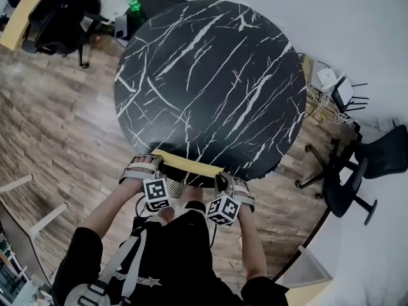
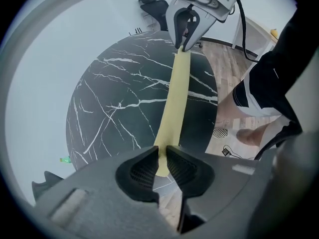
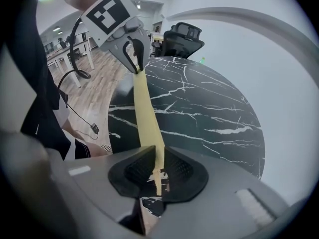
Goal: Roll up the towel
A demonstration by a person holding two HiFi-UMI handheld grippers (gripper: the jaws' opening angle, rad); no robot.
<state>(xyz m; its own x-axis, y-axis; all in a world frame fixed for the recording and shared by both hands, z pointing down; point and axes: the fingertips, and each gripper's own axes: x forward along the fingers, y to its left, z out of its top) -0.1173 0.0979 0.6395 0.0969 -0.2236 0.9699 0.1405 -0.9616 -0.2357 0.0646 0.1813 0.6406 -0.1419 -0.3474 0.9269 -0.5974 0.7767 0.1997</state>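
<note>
left gripper (image 2: pixel 162 156) and right gripper (image 3: pixel 158 156) pointed steeply down, each pinching one end of the towel (image 2: pixel 174 98) at the table (image 1: pixel 210 75) edge.

We've got both arms reaching forward and down in front of us, bare forearms (image 1: pixel 111 206) coming out of black sleeves (image 1: pixel 80 247). Our left hand (image 1: pixel 137 169) wraps the left gripper (image 1: pixel 155 158) and our right hand (image 1: pixel 243 197) wraps the right gripper (image 1: pixel 222 178). Both point steeply down, with the marker cubes (image 1: pixel 157 194) facing up at us. They sit side by side, near each other. In each gripper view the jaws are nearly together, ribbed pads pinching one end of the yellow towel (image 1: pixel 188 164), and the other gripper shows at the far end.
</note>
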